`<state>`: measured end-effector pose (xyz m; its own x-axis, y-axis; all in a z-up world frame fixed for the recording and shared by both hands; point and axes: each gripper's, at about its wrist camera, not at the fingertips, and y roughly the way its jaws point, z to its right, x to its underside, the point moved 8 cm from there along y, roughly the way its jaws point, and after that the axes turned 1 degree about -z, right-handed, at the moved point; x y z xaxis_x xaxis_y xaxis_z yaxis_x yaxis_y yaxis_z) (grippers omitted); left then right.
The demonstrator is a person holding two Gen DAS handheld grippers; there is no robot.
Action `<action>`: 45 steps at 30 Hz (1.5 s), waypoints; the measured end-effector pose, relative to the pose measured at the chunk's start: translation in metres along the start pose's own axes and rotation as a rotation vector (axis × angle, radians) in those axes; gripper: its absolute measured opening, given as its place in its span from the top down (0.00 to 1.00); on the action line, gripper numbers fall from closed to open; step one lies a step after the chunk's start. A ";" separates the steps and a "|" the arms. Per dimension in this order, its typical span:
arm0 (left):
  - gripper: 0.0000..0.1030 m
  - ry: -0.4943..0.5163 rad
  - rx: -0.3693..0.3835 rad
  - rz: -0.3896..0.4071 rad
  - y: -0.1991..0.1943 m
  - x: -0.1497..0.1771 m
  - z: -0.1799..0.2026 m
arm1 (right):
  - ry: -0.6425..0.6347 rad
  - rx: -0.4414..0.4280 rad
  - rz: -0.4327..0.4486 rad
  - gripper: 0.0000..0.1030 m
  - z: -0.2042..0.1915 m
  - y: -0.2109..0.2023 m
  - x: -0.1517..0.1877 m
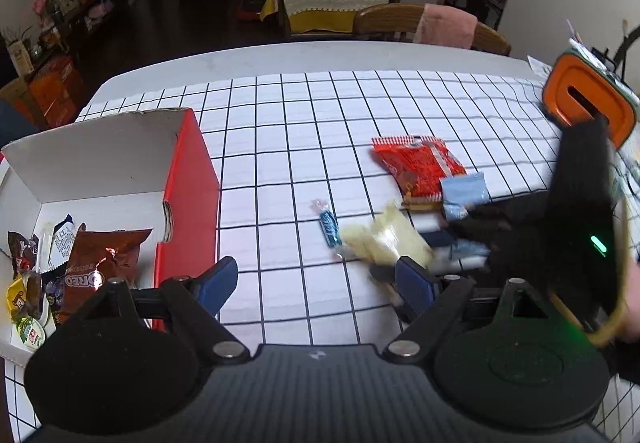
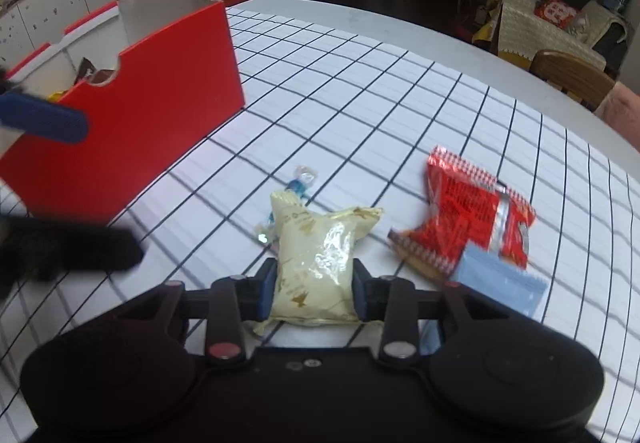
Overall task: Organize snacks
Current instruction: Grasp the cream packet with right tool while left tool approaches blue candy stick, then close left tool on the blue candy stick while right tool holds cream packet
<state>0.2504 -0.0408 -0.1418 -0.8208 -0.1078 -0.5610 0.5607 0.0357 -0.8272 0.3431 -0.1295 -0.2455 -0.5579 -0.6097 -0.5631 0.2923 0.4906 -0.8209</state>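
Right tool pinches the cream snack packet — its long axis pointing away; left tool gapes wide.

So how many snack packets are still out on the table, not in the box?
4: cream packet in the right gripper, blue candy behind it, red packet and light blue packet beside. None seem hidden.

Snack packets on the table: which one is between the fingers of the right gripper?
The cream-yellow packet. The right gripper is shut on it; the red packet, pale blue packet and blue candy lie untouched.
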 end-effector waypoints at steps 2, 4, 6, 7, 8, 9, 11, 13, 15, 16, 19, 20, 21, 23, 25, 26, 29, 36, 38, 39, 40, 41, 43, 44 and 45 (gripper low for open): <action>0.16 -0.014 0.003 -0.006 0.003 -0.004 0.001 | 0.027 -0.011 0.002 0.68 0.000 -0.009 0.008; 0.16 -0.025 0.009 -0.018 0.008 -0.007 0.003 | 0.053 -0.023 0.008 0.68 0.001 -0.019 0.016; 0.16 -0.034 0.013 -0.029 0.014 -0.011 0.006 | 0.078 -0.022 0.013 0.68 0.002 -0.028 0.024; 0.16 -0.039 0.012 -0.034 0.018 -0.012 0.007 | 0.092 -0.023 0.014 0.69 0.003 -0.031 0.028; 0.16 -0.040 0.009 -0.043 0.023 -0.013 0.008 | 0.107 -0.024 0.016 0.69 0.005 -0.035 0.032; 0.16 -0.040 0.006 -0.053 0.029 -0.015 0.010 | 0.124 -0.021 0.016 0.69 0.006 -0.039 0.036; 0.16 -0.039 -0.005 -0.069 0.042 -0.019 0.013 | 0.162 -0.020 0.024 0.69 0.009 -0.047 0.043; 0.16 -0.047 -0.017 -0.087 0.056 -0.022 0.013 | 0.196 -0.019 0.031 0.69 0.014 -0.054 0.049; 0.20 -0.043 -0.034 -0.097 0.071 -0.026 0.013 | 0.222 -0.011 0.033 0.69 0.018 -0.058 0.054; 0.23 -0.038 -0.045 -0.103 0.078 -0.028 0.012 | 0.235 -0.008 0.034 0.69 0.020 -0.061 0.056; 0.41 -0.046 -0.051 -0.143 0.100 -0.028 0.009 | 0.275 -0.001 0.046 0.69 0.025 -0.069 0.061; 0.43 -0.057 -0.049 -0.159 0.106 -0.027 0.008 | 0.286 0.001 0.051 0.69 0.027 -0.072 0.063; 0.45 -0.069 -0.046 -0.173 0.111 -0.025 0.007 | 0.298 0.004 0.056 0.69 0.029 -0.075 0.064; 0.51 -0.089 -0.025 -0.195 0.120 -0.023 0.007 | 0.320 0.009 0.066 0.69 0.032 -0.080 0.066; 0.56 -0.100 -0.016 -0.204 0.126 -0.022 0.007 | 0.338 0.012 0.073 0.68 0.035 -0.084 0.068; 0.60 -0.103 -0.012 -0.210 0.128 -0.021 0.008 | 0.344 0.014 0.075 0.68 0.036 -0.085 0.069; 0.67 -0.100 -0.005 -0.209 0.131 -0.021 0.011 | 0.357 0.025 0.076 0.68 0.039 -0.089 0.072; 0.88 -0.091 -0.008 -0.200 0.132 -0.022 0.012 | 0.384 0.045 0.086 0.68 0.042 -0.095 0.077; 0.88 -0.092 -0.009 -0.199 0.132 -0.021 0.011 | 0.393 0.051 0.086 0.68 0.042 -0.097 0.078; 0.88 -0.093 -0.008 -0.196 0.129 -0.020 0.010 | 0.398 0.053 0.087 0.68 0.041 -0.100 0.079; 0.88 -0.094 -0.005 -0.193 0.126 -0.019 0.010 | 0.404 0.054 0.089 0.68 0.041 -0.100 0.079; 0.88 -0.095 0.000 -0.191 0.124 -0.018 0.010 | 0.409 0.055 0.091 0.68 0.041 -0.102 0.079; 0.88 -0.098 0.004 -0.190 0.116 -0.015 0.009 | 0.416 0.059 0.097 0.68 0.040 -0.103 0.078; 0.88 -0.099 0.008 -0.190 0.112 -0.013 0.009 | 0.420 0.062 0.100 0.68 0.039 -0.105 0.077; 0.88 -0.096 0.011 -0.187 0.107 -0.012 0.009 | 0.423 0.064 0.103 0.69 0.038 -0.107 0.077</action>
<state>0.3210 -0.0449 -0.2232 -0.8966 -0.2058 -0.3921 0.4015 -0.0044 -0.9158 0.2984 -0.2523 -0.2043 -0.7882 -0.2446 -0.5647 0.4032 0.4879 -0.7742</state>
